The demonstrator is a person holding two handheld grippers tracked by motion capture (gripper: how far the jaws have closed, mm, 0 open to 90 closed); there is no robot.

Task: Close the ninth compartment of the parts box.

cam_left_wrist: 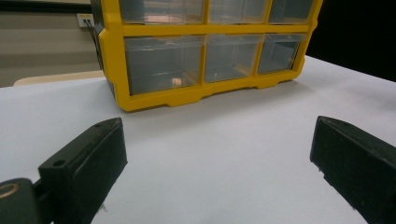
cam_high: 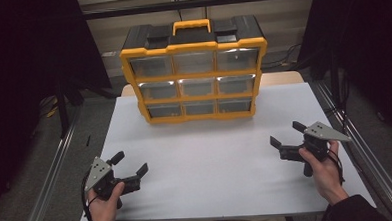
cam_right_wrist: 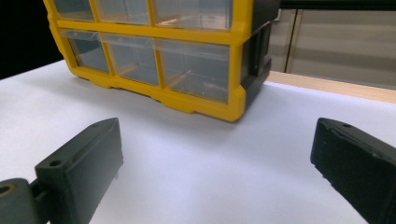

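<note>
From the high view, the yellow drawer cabinet (cam_high: 195, 70) stands upright at the far side of the white tabletop (cam_high: 216, 159), its nine clear drawer fronts facing the person and its long axis running side to side. The left claw (cam_high: 132, 165) rests well short of the cabinet, off its left end, jaws apart and empty; the right claw (cam_high: 286, 133) sits off the cabinet's right end, jaws likewise apart, and looks a little nearer to it than the left. In the left gripper view the cabinet (cam_left_wrist: 205, 51) lies ahead, its near corner left of centre, with bare tabletop between it and the spread jaws. In the right gripper view the cabinet (cam_right_wrist: 154, 51) lies ahead and to the left, its dark side panel turned toward this claw, jaws wide and holding nothing.
</note>
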